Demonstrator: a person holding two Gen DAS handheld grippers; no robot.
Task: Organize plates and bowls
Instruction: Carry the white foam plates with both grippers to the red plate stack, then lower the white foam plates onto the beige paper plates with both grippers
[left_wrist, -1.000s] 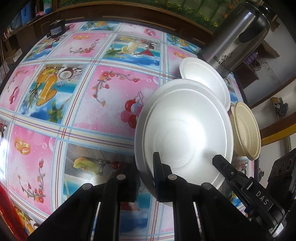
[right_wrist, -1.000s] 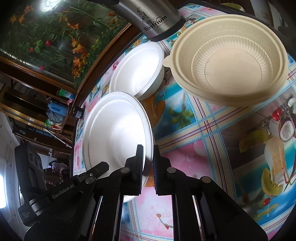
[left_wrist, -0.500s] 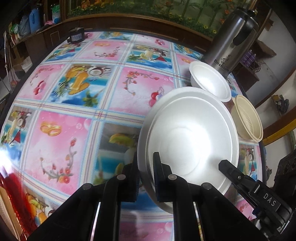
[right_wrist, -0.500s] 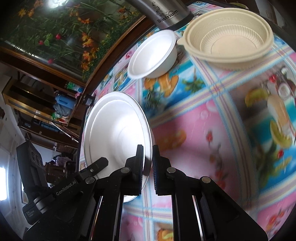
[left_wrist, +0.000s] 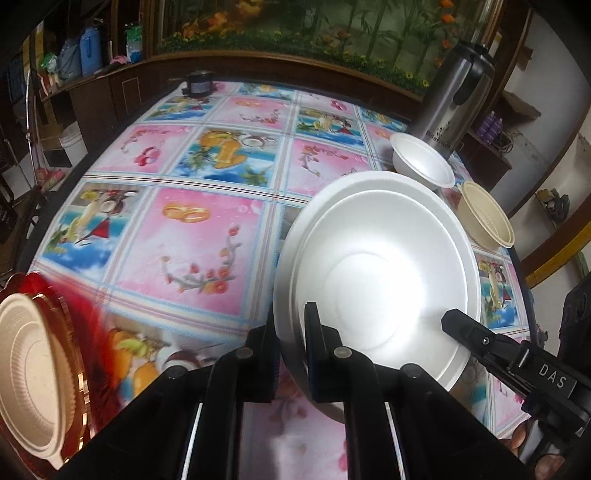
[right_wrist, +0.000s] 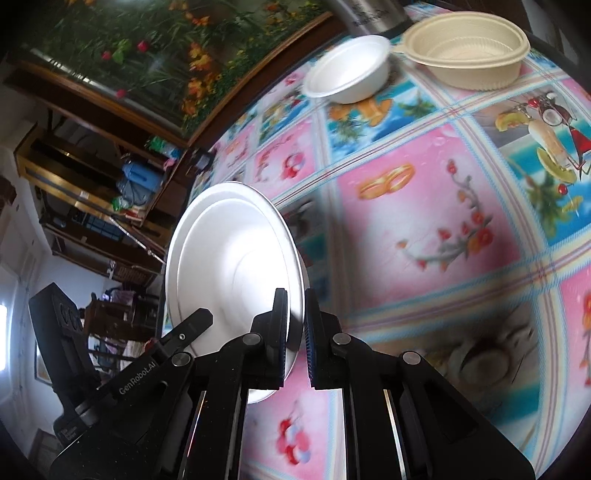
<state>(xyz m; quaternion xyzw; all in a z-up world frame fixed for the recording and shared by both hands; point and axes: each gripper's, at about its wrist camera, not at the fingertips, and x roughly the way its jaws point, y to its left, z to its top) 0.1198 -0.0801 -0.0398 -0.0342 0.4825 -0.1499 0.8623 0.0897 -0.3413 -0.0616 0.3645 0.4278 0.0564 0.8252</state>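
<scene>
A wide white foam plate (left_wrist: 380, 266) hangs tilted above the flowered tablecloth, held at two spots on its rim. My left gripper (left_wrist: 291, 332) is shut on its near left edge, and my right gripper (right_wrist: 295, 306) is shut on the plate (right_wrist: 229, 258) at its near right edge. The plate's rim looks doubled, perhaps two stacked. A small white bowl (left_wrist: 421, 162) and a beige ribbed bowl (left_wrist: 487, 218) stand at the table's far right. At the lower left a beige ribbed plate (left_wrist: 29, 369) lies on a red tray (left_wrist: 79, 332).
A tall steel thermos (left_wrist: 454, 96) stands behind the small white bowl (right_wrist: 351, 74) and the beige bowl (right_wrist: 469, 48). A small dark object (left_wrist: 199, 83) sits at the table's far edge. Shelves and clutter surround the table (left_wrist: 207, 236).
Both grippers have carried the white plate back and to the left, away from the thermos and the two bowls. The red tray with the beige plate has come into view at the lower left.
</scene>
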